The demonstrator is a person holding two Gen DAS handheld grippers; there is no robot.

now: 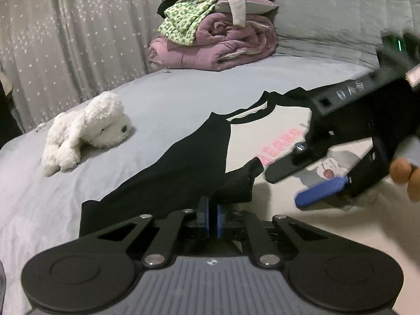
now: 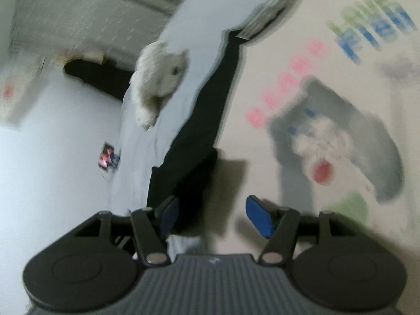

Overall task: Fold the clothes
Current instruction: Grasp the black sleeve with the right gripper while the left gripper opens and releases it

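Left gripper (image 1: 212,219) pinching the black sleeve (image 1: 236,183) of the T-shirt (image 1: 199,152); right gripper (image 2: 214,215) spread, nothing between its pads.

Left pads pressed together on the folded-over sleeve edge, at the near side of the T-shirt. Right gripper (image 1: 302,186) hovering over the T-shirt's cream front, beside the pink lettering (image 1: 283,141), held by a hand (image 1: 404,176). T-shirt spread flat on the grey-blue bed (image 1: 162,97). White plush dog (image 1: 86,128) lying left of the T-shirt, well apart. Pile of clothes and folded purple blanket (image 1: 218,36) beyond the T-shirt, near the grey headboard (image 1: 328,8).

Dim indoor light, fisheye-curved edges, right view motion-blurred
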